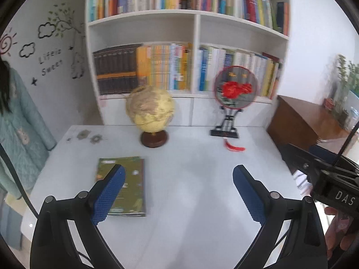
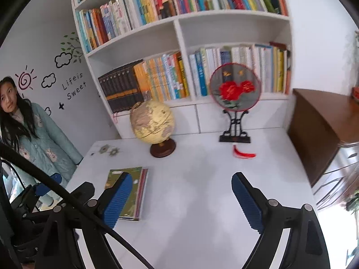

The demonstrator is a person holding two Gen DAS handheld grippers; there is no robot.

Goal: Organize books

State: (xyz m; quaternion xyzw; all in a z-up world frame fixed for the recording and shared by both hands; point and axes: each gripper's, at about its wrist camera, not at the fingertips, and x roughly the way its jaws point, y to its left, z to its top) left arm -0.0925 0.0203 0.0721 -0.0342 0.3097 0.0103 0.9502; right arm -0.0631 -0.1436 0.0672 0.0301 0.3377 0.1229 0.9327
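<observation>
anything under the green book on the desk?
Right wrist view shows more books stacked under the green-covered book, with a pink-red edge visible on the white desk. How many there are and their covers are hidden.

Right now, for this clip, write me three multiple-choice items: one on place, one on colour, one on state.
1. Where does the green book lie?
A. flat on the white desk, nearer than the globe
B. upright on the shelf
C. under the fan stand

2. What colour are the flowers on the round fan?
A. blue
B. red
C. white

3. How do the left claw and right claw stand?
A. both shut on the book
B. one shut, one open
C. both open, holding nothing

Key: 1 A, the cover faces up in front of the globe. 2 B, the blooms are red. 3 C, the pads are wide apart over bare desk.
</observation>
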